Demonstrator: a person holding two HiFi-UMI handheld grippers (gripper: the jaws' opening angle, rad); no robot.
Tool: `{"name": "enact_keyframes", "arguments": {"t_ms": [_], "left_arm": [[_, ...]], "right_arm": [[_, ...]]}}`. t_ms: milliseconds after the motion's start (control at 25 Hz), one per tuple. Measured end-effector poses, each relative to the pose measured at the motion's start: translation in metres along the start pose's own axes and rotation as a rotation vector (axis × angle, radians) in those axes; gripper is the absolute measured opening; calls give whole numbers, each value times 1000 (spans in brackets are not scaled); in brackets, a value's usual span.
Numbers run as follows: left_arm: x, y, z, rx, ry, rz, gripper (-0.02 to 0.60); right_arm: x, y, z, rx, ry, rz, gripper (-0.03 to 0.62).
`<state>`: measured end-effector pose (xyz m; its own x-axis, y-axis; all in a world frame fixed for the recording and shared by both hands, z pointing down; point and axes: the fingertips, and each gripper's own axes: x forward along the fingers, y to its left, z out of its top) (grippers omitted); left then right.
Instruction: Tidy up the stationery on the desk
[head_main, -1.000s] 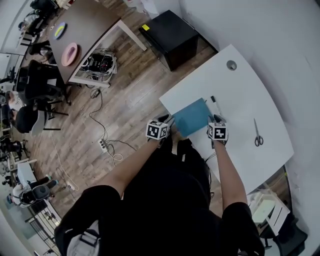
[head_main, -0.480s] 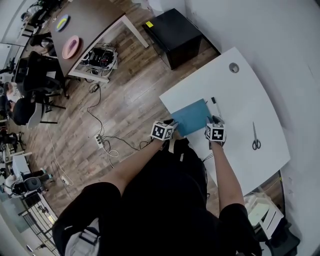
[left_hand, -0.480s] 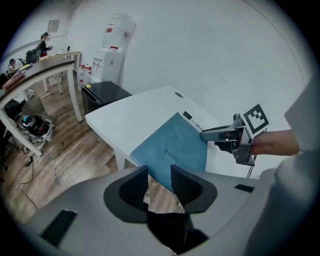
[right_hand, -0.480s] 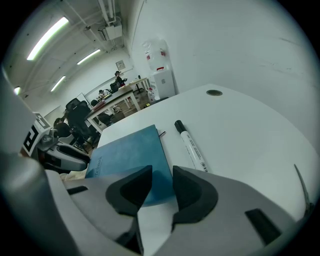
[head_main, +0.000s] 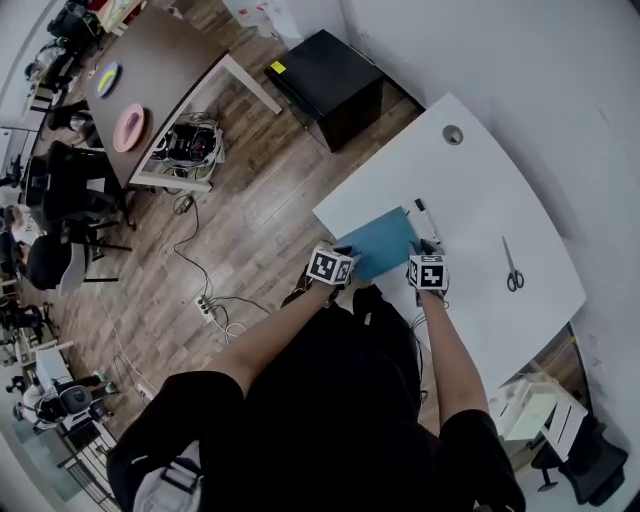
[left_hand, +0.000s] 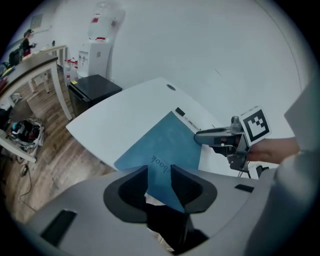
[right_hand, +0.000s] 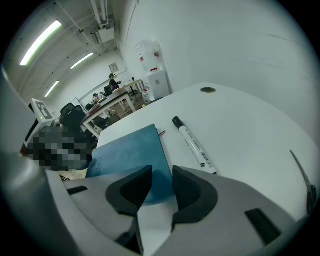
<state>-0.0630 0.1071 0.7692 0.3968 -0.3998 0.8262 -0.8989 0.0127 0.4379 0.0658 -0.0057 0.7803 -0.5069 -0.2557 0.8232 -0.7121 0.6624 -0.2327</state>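
Observation:
A blue notebook (head_main: 380, 243) lies near the front edge of the white desk (head_main: 480, 190), and its near corner juts over that edge. My left gripper (head_main: 347, 253) is at that corner. In the left gripper view its jaws (left_hand: 159, 171) stand apart with the notebook's (left_hand: 160, 145) corner between them, not clamped. My right gripper (head_main: 428, 248) hovers open over the notebook's (right_hand: 130, 152) right-hand corner. A black-capped white marker (head_main: 424, 219) lies just right of the notebook. Scissors (head_main: 513, 268) lie further right.
A round cable grommet (head_main: 453, 134) sits at the desk's far end. A black cabinet (head_main: 325, 75) stands on the wooden floor beside the desk. Further off are a brown table (head_main: 160, 70) with plates, loose cables and seated people.
My left gripper has moved right, up to the notebook's near corner. The right gripper and the notebook have kept their places.

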Motion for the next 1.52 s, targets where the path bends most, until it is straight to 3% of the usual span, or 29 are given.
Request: {"name": "enact_keyframes", "arguments": {"t_ms": [120, 320, 640, 800, 1120, 1520], "left_arm": [[-7, 4, -11, -11, 20, 17, 140], [-1, 20, -17, -95, 0, 3, 140], [-2, 25, -6, -67, -25, 33, 143], [-4, 33, 5, -8, -22, 35, 143], [5, 53, 39, 136, 67, -46, 144], [21, 68, 92, 358, 170, -139, 157]], "right_arm": [[-2, -3, -1, 38, 9, -25, 120], [0, -6, 7, 32, 11, -32, 120], [1, -5, -2, 107, 4, -48, 120], [-5, 3, -14, 163, 8, -57, 120], [-8, 21, -25, 172, 44, -104, 120], [-2, 47, -36, 518, -4, -213, 120]]}}
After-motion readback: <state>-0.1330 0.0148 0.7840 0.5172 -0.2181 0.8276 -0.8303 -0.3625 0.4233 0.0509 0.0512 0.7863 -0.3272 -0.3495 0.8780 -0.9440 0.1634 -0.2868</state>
